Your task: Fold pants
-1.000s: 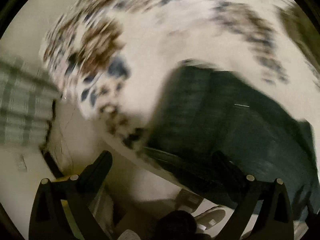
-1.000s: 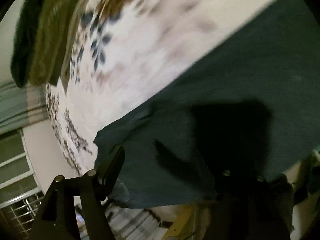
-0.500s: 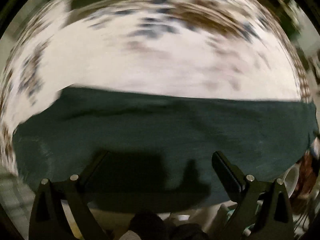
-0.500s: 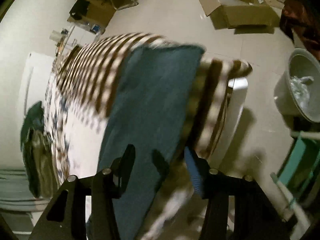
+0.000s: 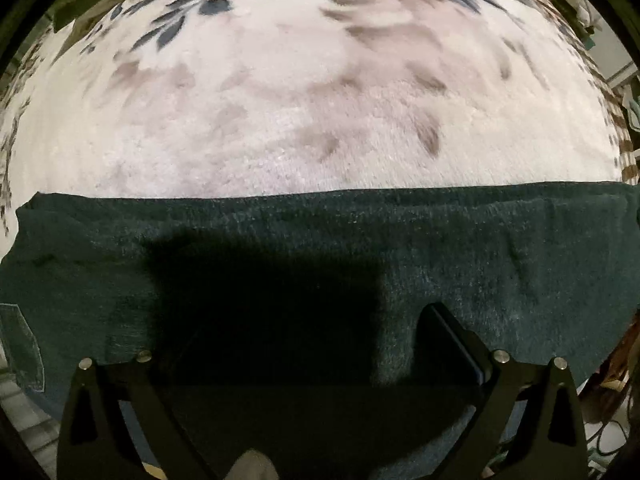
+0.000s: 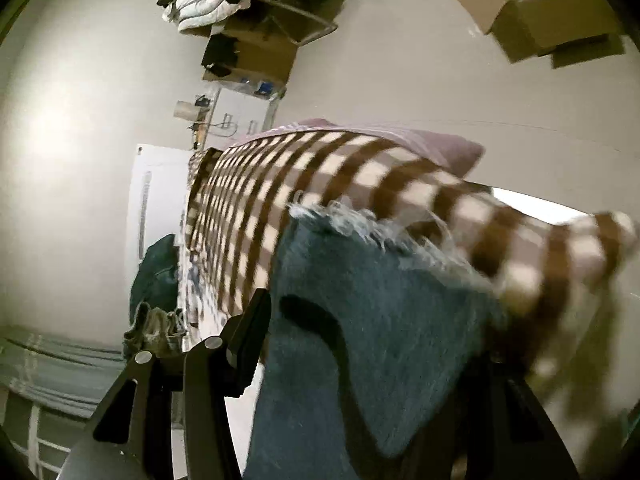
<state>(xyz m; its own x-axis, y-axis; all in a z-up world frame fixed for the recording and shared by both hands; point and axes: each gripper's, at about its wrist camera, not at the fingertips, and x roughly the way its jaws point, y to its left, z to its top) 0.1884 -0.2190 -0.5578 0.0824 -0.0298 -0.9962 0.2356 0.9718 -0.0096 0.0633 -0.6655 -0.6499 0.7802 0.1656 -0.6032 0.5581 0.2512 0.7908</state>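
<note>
Step tip: pinch the frayed hem (image 6: 352, 220) cleanly and carry it straight, so edges should line up.
Pants (image 5: 480, 248): dark teal-blue, lying flat across the floral bed cover (image 5: 300, 120).
Left claw (image 5: 288, 336): spread wide, hovering over the cloth.
Right claw (image 6: 372, 320): can't tell, fabric hides one finger.

Dark green pants (image 5: 480, 248) lie flat across a white floral blanket (image 5: 300, 120), their far edge straight. The left gripper (image 5: 304, 344) hovers above them, its fingers (image 5: 452, 340) spread wide, casting a dark shadow (image 5: 260, 300) on the fabric.
</note>
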